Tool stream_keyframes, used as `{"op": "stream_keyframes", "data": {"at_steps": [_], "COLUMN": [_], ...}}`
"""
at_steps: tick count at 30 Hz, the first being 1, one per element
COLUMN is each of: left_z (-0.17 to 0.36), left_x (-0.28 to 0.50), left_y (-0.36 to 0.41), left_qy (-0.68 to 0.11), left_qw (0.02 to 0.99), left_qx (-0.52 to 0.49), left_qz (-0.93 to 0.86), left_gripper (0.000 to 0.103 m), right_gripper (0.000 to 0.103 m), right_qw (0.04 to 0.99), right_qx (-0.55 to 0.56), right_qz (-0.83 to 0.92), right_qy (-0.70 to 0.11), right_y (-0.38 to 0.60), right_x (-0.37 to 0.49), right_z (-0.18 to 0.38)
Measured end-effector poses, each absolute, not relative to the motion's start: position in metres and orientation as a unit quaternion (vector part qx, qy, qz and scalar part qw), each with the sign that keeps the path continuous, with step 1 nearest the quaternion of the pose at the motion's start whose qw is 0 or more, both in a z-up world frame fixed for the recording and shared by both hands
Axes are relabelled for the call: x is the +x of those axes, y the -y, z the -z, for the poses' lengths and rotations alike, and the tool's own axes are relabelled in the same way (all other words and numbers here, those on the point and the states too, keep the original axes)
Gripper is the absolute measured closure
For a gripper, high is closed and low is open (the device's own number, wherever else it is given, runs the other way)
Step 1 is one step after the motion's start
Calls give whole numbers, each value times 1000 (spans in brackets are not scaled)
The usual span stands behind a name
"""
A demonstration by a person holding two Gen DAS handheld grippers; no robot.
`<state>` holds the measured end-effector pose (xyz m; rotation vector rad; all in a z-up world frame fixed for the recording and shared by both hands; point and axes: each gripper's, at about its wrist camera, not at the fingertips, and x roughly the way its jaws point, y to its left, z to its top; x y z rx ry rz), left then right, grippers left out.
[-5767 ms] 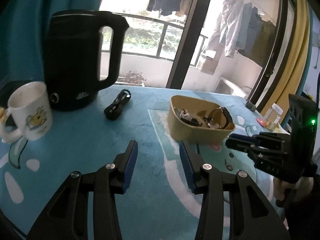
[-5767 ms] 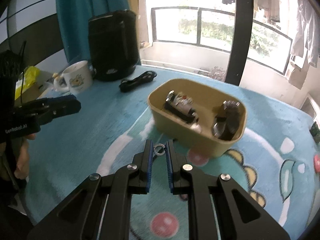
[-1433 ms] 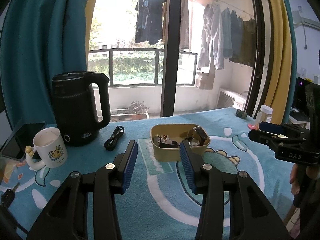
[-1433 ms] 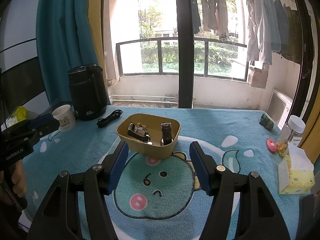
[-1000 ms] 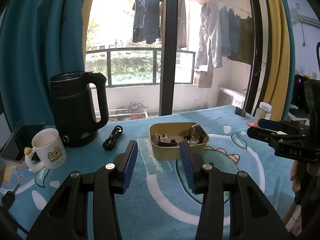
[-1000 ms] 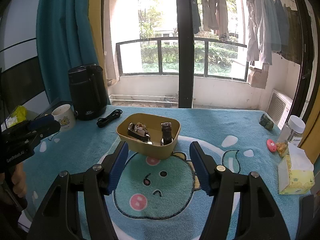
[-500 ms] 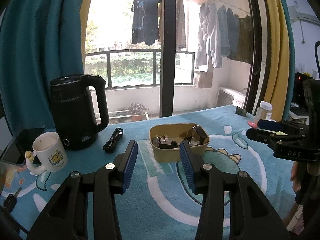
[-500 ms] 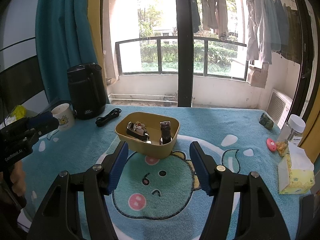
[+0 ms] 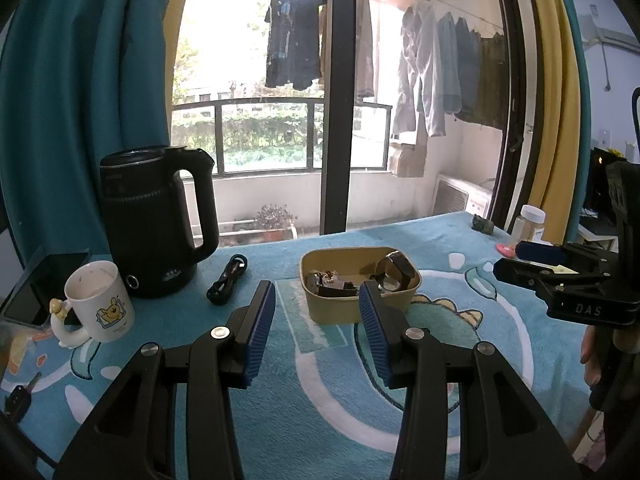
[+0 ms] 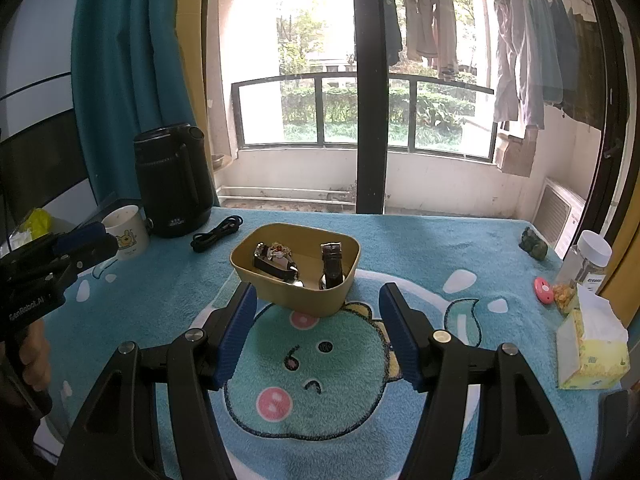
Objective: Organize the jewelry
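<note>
Both grippers, left [image 9: 316,300] & right [image 10: 316,312], gape wide w/ nothing held, watches [image 10: 332,264] in tan box [image 10: 304,300] mid-frame.

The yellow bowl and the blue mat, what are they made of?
The yellow bowl looks like matte plastic, or maybe bamboo fibre: smooth, thin, evenly colored walls. The blue mat looks like soft fleecy fabric, with fuzzy pile.
</note>
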<state>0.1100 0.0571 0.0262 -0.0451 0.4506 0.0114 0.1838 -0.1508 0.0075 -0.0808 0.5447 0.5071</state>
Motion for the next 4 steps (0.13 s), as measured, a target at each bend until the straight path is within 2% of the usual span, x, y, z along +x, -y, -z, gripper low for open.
{"op": "stream_keyframes", "data": {"at_steps": [4], "left_z": [-25], "left_x": [110], "left_y": [-57], "left_qy": [-226], "left_qw": [974], "left_qx": [-26], "left_qz": [-8], "left_gripper": [57], "right_gripper": [39], "right_qw": [930], "right_qx": [-38], "right_qz": [-249], "right_qy": [-267], "right_y": [152], "right_x": [184], "right_z": [-6]}}
